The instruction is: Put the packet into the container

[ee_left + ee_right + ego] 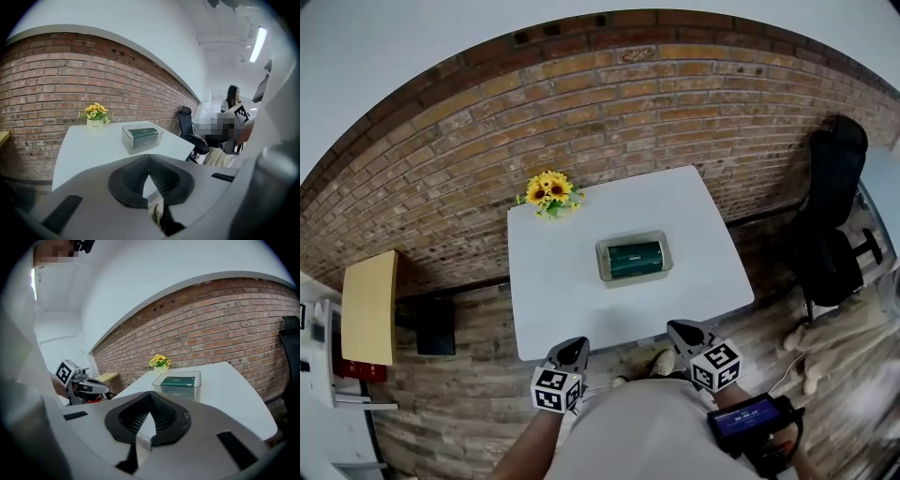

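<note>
Since the dark green packet [636, 258] already lies flat inside the clear, round-cornered container [601, 261] at the middle of the smooth white tabletop [562, 309], the task appears complete. Both tools hang at the near edge, well apart from it. The left hand-held gripper [576, 347] and right hand-held gripper [679, 329] each show ribbed dark jaws meeting at the tips, with nothing between them. The packet looks box-like and matte, though its material is hard to judge. Sunflowers [548, 192] stand at the far corner.
</note>
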The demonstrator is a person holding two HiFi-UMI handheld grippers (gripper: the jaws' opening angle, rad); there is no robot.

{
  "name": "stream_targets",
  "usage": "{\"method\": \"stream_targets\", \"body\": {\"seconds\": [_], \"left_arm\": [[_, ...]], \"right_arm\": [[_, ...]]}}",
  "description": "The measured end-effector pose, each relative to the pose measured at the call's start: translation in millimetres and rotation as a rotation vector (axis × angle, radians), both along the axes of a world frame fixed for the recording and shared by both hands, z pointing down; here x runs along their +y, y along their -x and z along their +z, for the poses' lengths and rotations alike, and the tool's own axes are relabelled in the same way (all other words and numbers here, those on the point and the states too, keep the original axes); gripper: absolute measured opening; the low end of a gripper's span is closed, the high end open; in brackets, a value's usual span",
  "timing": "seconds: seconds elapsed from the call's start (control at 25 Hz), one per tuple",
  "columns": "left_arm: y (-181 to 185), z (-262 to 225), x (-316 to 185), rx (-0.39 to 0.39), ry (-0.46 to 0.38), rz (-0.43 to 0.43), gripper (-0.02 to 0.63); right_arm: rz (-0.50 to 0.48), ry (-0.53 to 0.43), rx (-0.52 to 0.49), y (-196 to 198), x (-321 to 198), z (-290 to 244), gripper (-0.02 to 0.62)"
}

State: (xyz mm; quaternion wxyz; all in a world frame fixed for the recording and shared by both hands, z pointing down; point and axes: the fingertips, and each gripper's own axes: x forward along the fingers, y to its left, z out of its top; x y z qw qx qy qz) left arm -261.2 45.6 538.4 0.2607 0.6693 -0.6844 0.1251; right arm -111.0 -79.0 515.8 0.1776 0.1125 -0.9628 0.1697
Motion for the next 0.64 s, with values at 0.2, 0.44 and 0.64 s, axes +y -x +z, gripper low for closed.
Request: {"method": "stream_targets", "body": {"seconds": [0.2, 0.44, 0.64], "left_arm": [[-8, 1, 15, 0.006, 0.001, 0.019, 0.009], [-21, 7, 29, 0.016, 0.008, 0.031, 0.009], [-30, 10, 39, 0.022, 0.015, 0.034, 0.009]], "right_arm": [[0.015, 0.0, 0.006, -5, 13, -1, 0.006], [0.017, 0.002, 0.0, -11, 25, -1, 0.006], [0.034, 0.007, 0.012, -24, 30, 2, 0.006]]}}
